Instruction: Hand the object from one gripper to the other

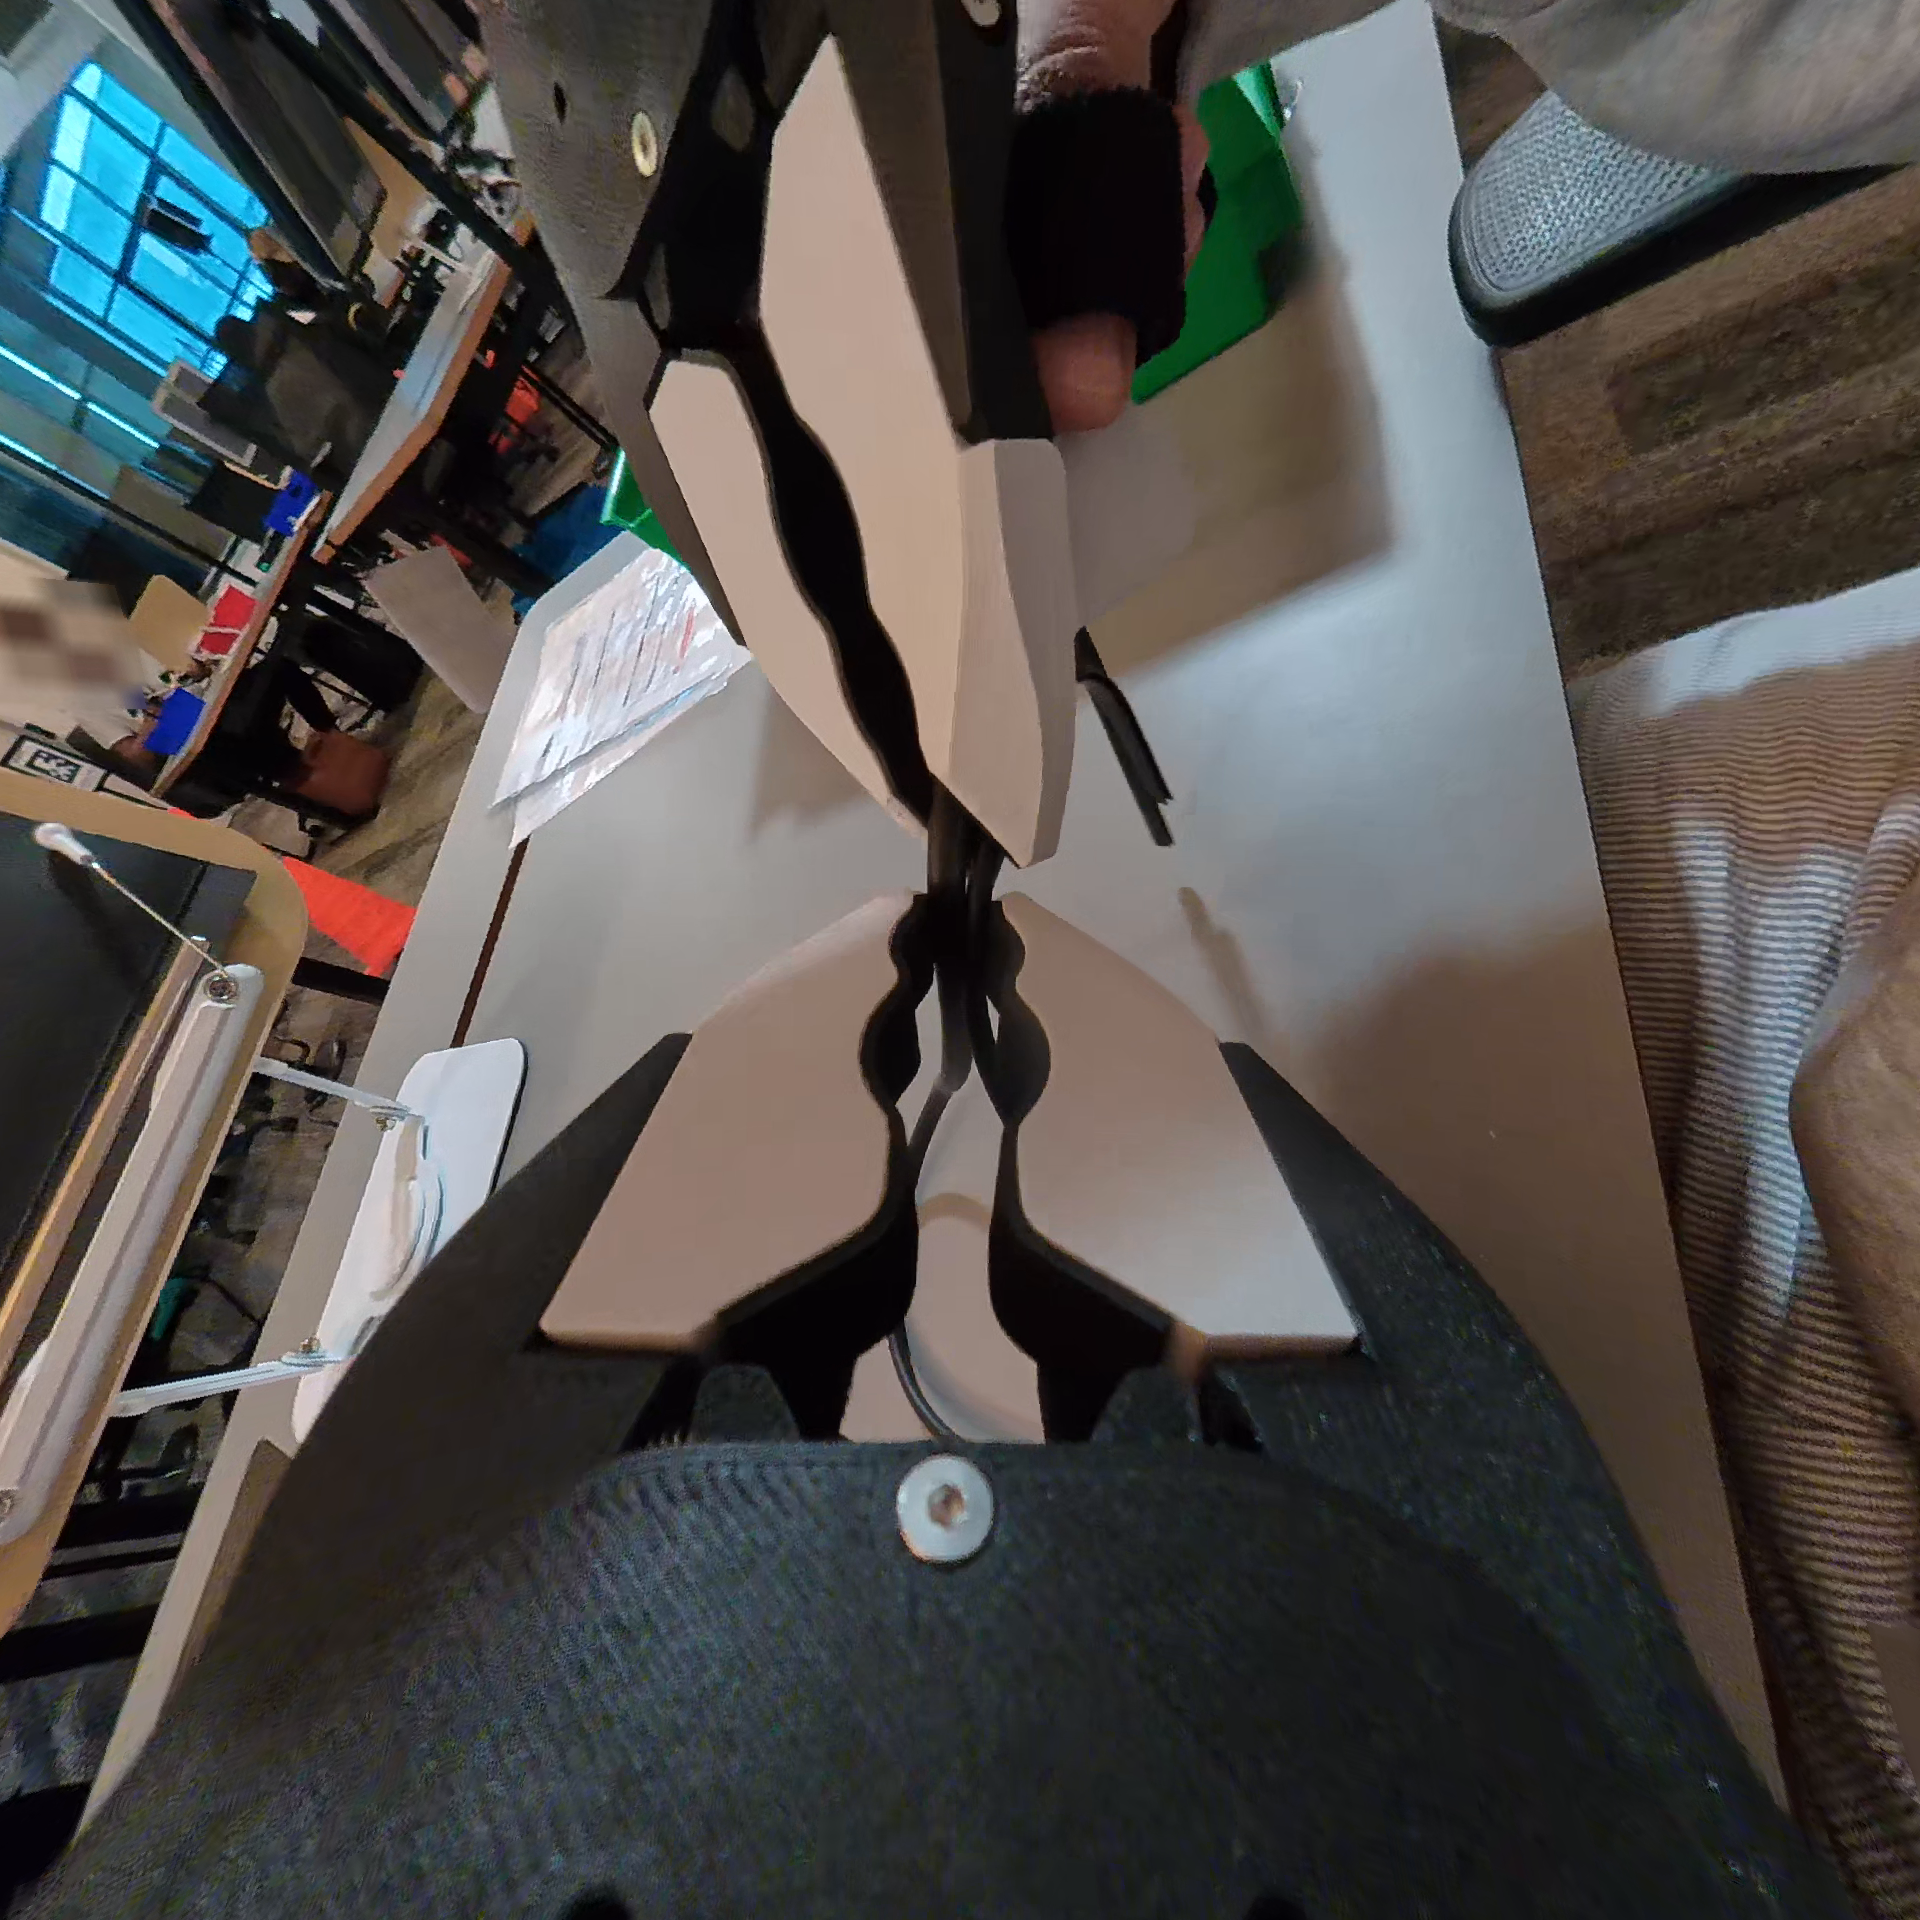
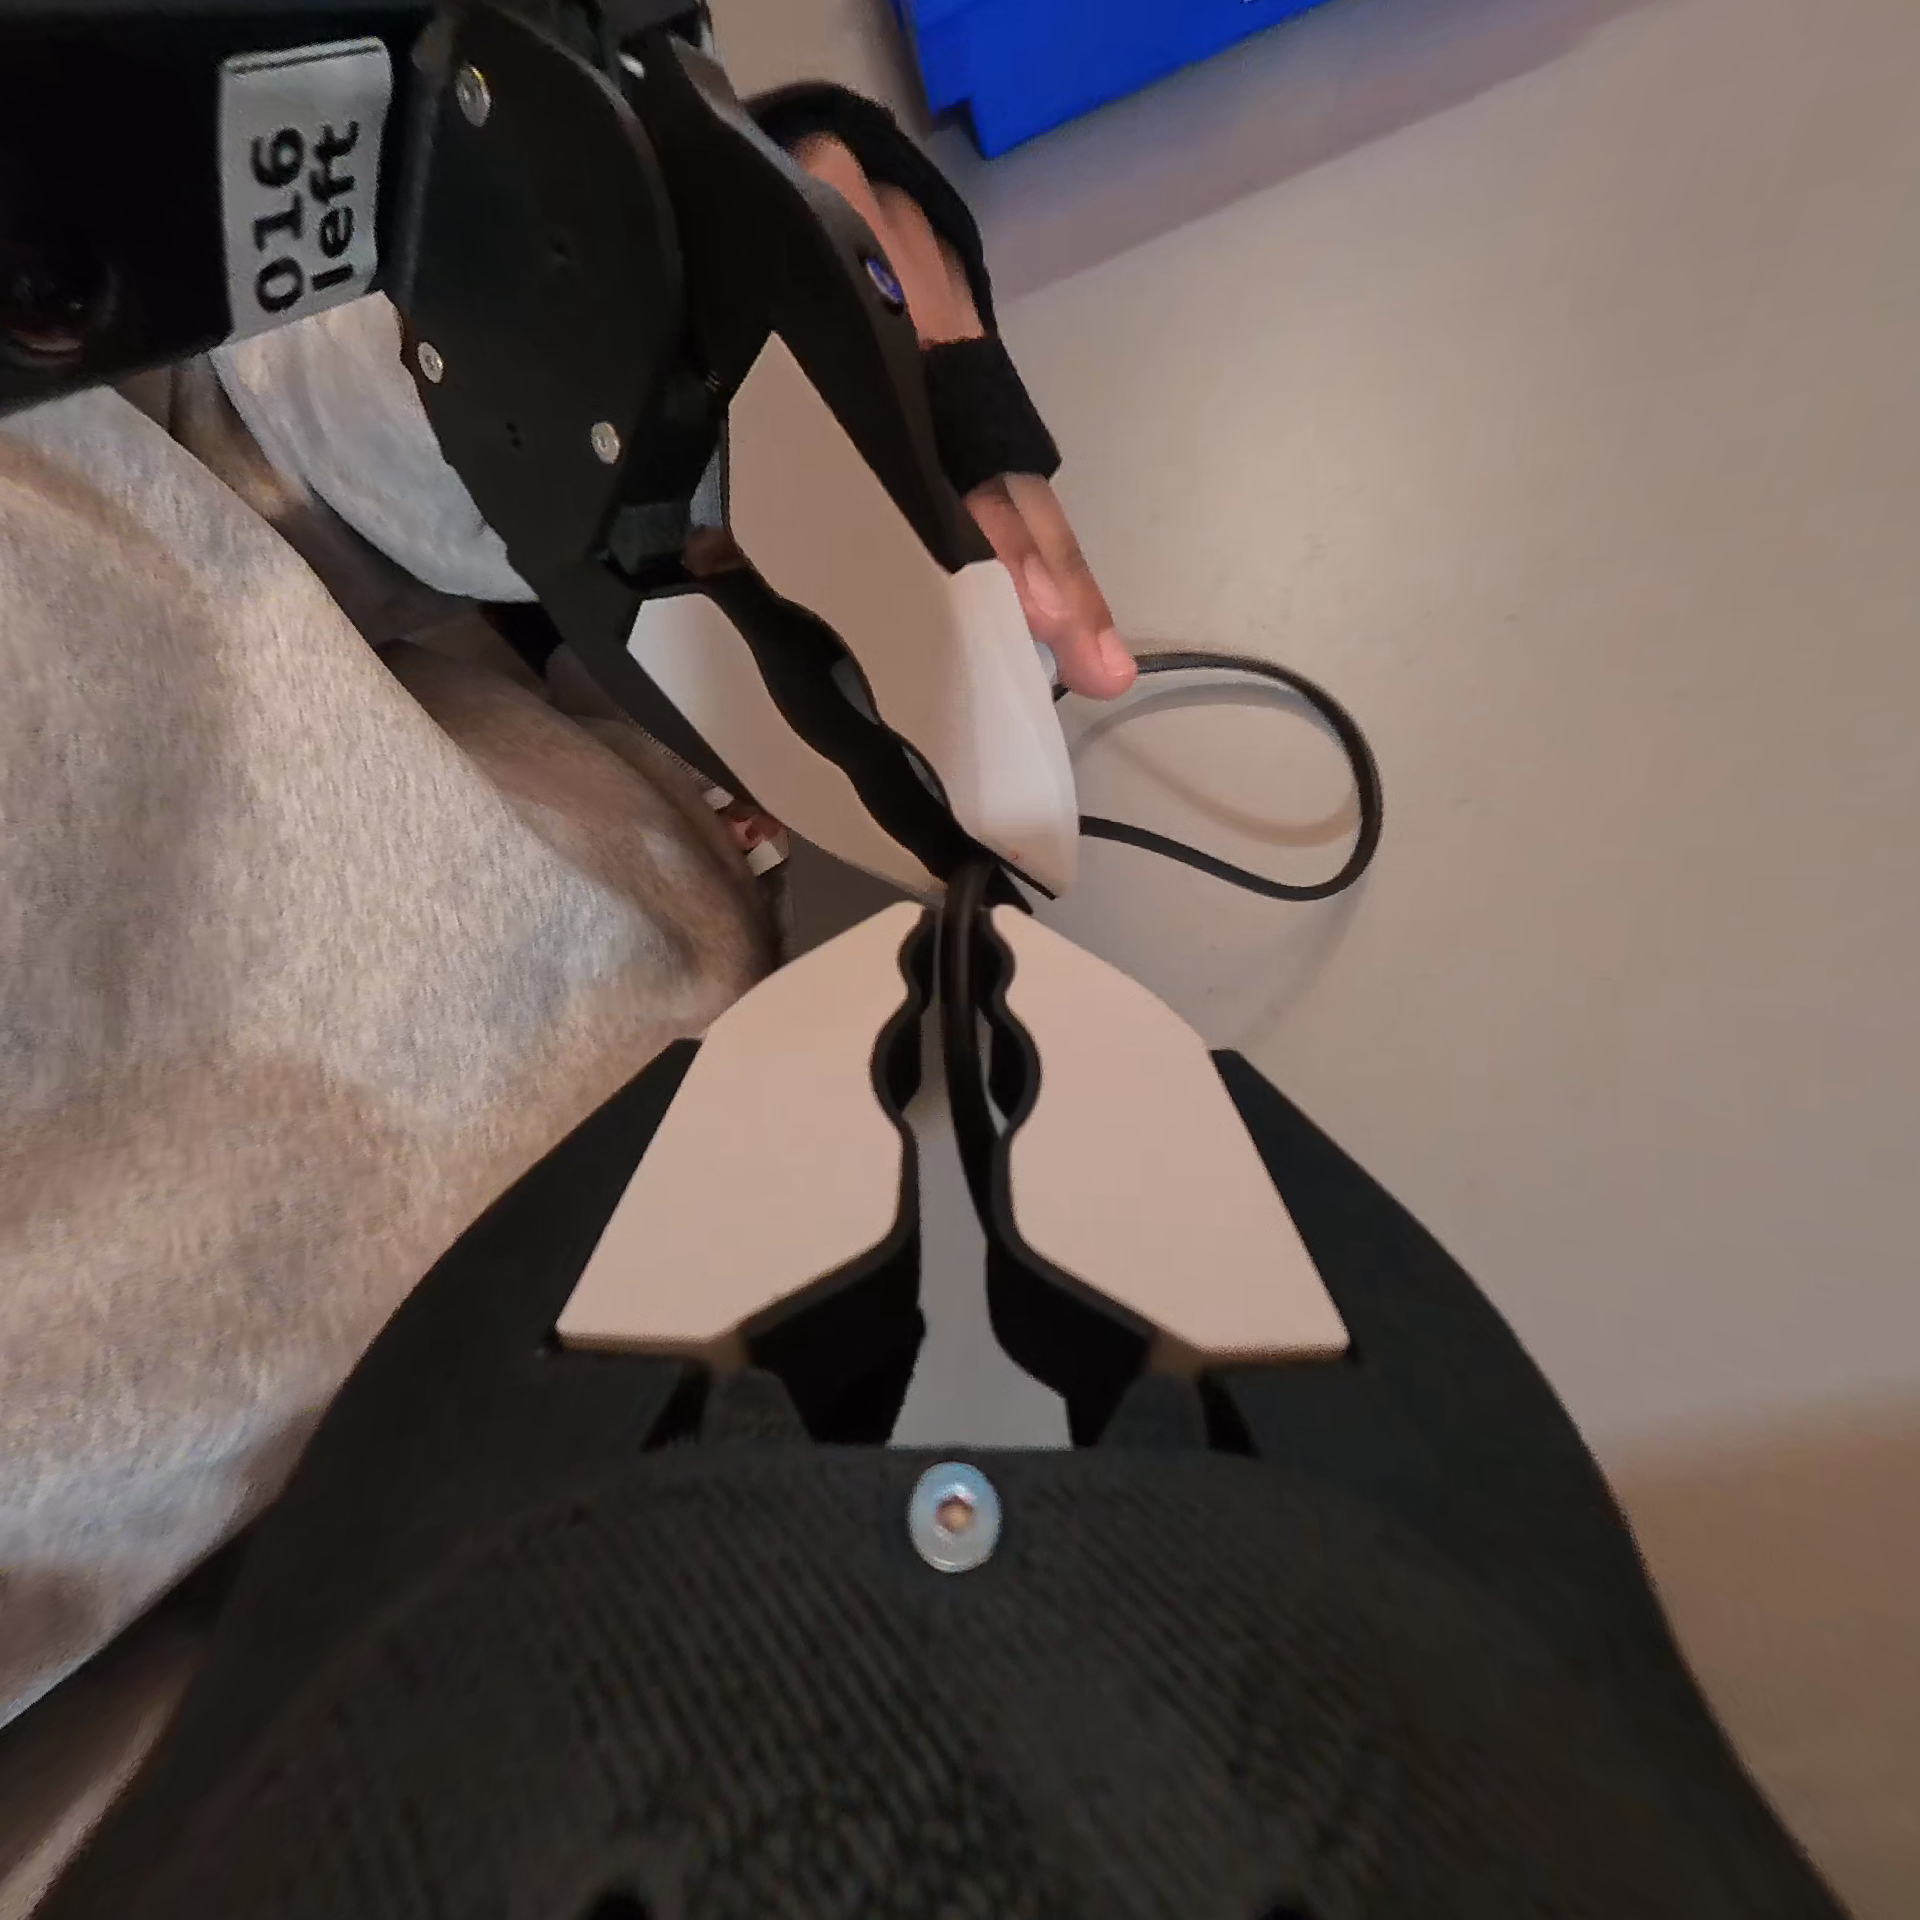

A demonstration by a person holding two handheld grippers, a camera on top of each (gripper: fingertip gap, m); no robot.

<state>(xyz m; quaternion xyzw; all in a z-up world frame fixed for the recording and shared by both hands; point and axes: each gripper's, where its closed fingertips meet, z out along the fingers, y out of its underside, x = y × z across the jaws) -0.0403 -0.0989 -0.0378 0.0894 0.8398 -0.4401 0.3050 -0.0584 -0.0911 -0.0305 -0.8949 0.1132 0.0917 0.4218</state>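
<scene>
A thin black cable (image 2: 1361, 790) is held above the white table (image 2: 1558, 520). My right gripper (image 2: 961, 925) is shut on it, with the cable running down between its fingers. My left gripper (image 2: 987, 868) comes in from the upper left, tip to tip with the right one, and is also shut on the cable. A free loop of cable hangs to the right of the left gripper. In the left wrist view, the left gripper (image 1: 958, 914) pinches the cable (image 1: 928, 1127), and the right gripper (image 1: 966, 847) meets it from above.
A green bin (image 1: 1236, 239) and a laminated sheet (image 1: 613, 675) lie on the far part of the table. A white stand (image 1: 416, 1195) is at the left edge. A blue bin (image 2: 1091, 62) sits at the back. A person's grey clothing (image 2: 260, 831) is close on the left. My left and right fingertips are right by each other.
</scene>
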